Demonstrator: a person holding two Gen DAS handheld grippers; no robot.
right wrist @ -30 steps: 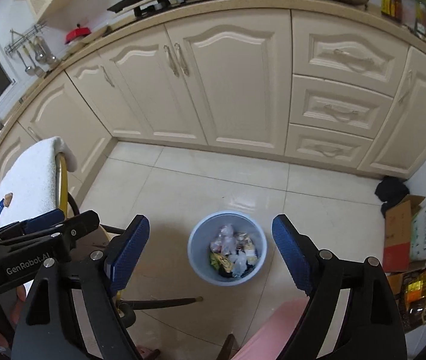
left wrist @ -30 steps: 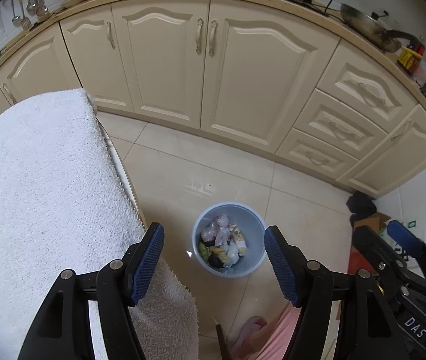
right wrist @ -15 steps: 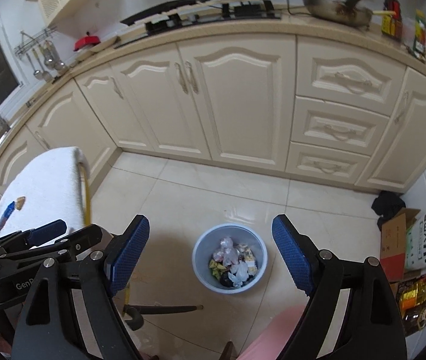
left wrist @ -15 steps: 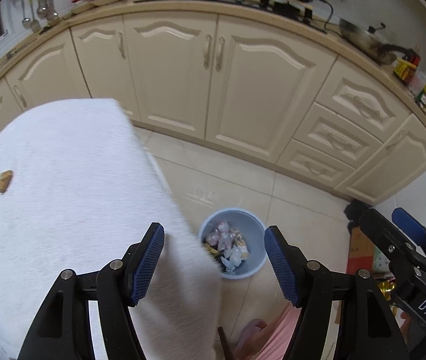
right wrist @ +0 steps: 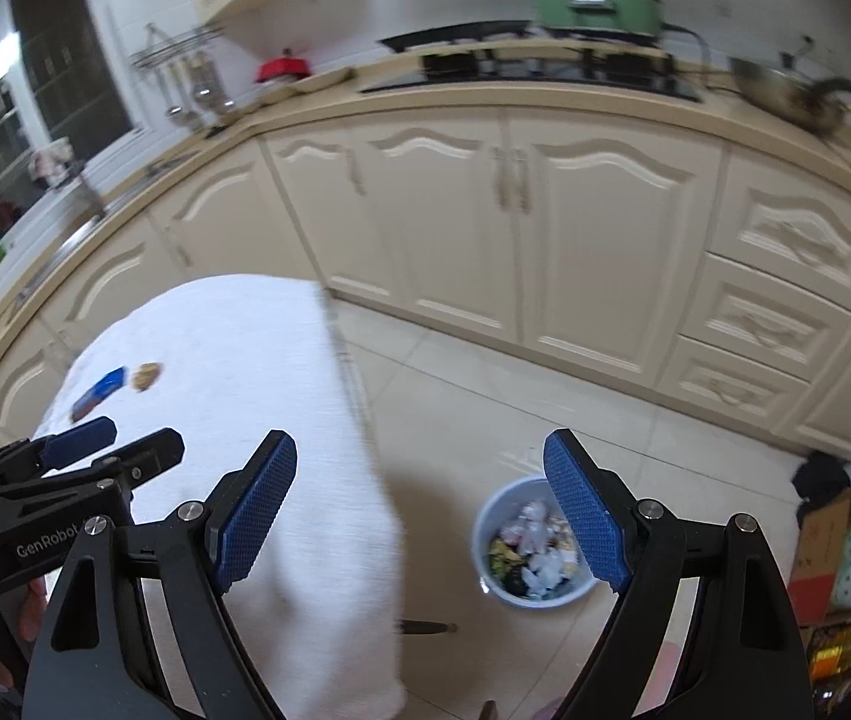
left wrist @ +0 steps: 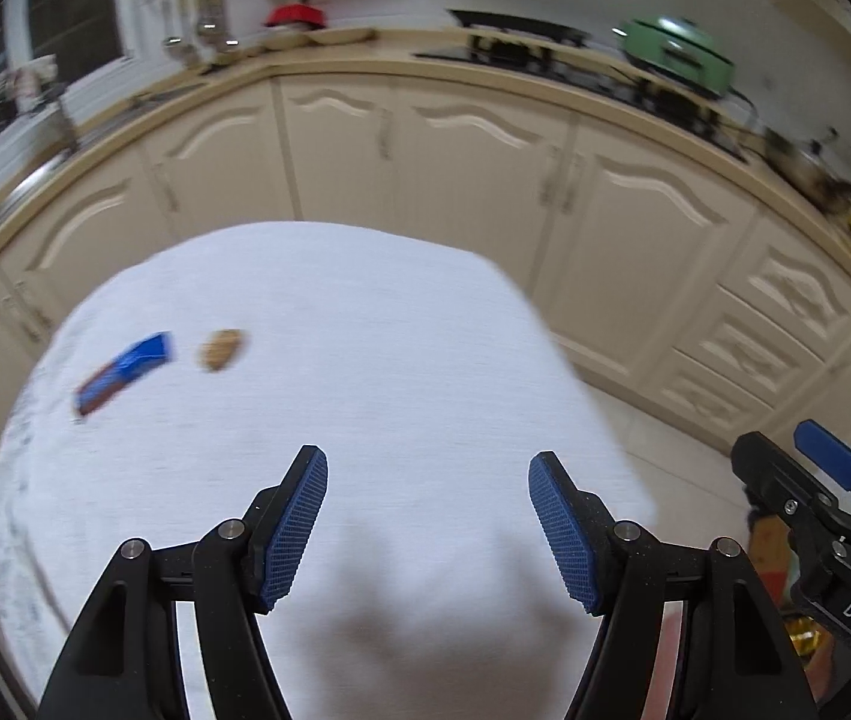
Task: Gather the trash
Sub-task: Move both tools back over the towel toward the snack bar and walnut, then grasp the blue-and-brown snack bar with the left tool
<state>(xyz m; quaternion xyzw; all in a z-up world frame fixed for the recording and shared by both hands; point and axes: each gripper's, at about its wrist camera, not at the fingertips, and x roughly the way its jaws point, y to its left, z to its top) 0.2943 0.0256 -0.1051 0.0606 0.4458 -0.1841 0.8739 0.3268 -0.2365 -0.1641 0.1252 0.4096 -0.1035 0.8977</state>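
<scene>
A blue-and-brown wrapper (left wrist: 123, 373) and a tan biscuit-like scrap (left wrist: 221, 350) lie just beside each other on the white terry-cloth table cover (left wrist: 401, 360). The round pale-blue bin (right wrist: 536, 546), full of crumpled wrappers, stands on glossy floor tiles. The left gripper (left wrist: 428, 522), marked "GenRobot", and the right gripper (right wrist: 419, 507), marked "DAS", both hang empty with jaws apart.

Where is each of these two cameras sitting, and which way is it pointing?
Left wrist: on the left claw, looking down over the white towel-covered table toward the cabinets; the right claw's tip shows at the right.
Right wrist: on the right claw, looking down at the floor and trash bin; the left claw shows at the left.
Shared: the table, blue wrapper, brown scrap, cabinets, green pot.
</scene>
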